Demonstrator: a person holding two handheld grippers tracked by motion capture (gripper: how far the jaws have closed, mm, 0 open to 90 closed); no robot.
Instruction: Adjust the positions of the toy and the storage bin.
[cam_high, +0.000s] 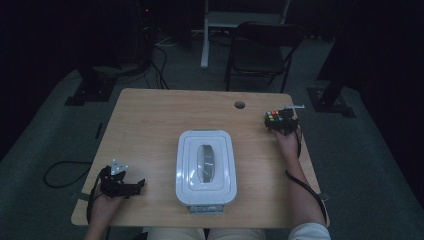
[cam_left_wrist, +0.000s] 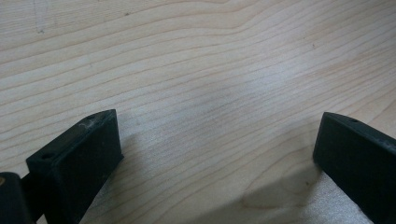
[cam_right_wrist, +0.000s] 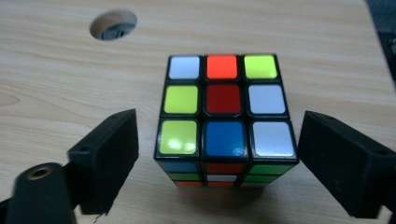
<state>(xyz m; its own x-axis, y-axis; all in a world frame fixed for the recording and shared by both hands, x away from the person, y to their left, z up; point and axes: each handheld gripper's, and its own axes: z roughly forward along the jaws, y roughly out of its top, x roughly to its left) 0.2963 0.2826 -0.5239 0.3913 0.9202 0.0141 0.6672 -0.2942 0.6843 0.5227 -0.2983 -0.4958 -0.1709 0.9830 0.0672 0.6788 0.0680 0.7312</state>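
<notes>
cube (cam_right_wrist: 224, 119) at frame centre: black-edged white, orange, lime, red, blue squares; light wood-grain tabletop (cam_right_wrist: 56, 84); white box (cam_high: 206, 167).

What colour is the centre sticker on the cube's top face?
Red, on the cube. It shows best in the right gripper view.

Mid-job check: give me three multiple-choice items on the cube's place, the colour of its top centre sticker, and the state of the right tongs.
1. Where does the puzzle cube sit?
A. table's far right corner area
B. on the white container
C. beside the left tongs

2. What colour is its top centre sticker?
A. white
B. red
C. blue

3. How are the right tongs?
A. shut with nothing held
B. open, straddling the cube
C. pressing on the container

Answers: 1 A, the high view shows it near the table edge by the cable hole; 2 B, the right gripper view shows it; 3 B, gaps show beside both jaws.
</notes>
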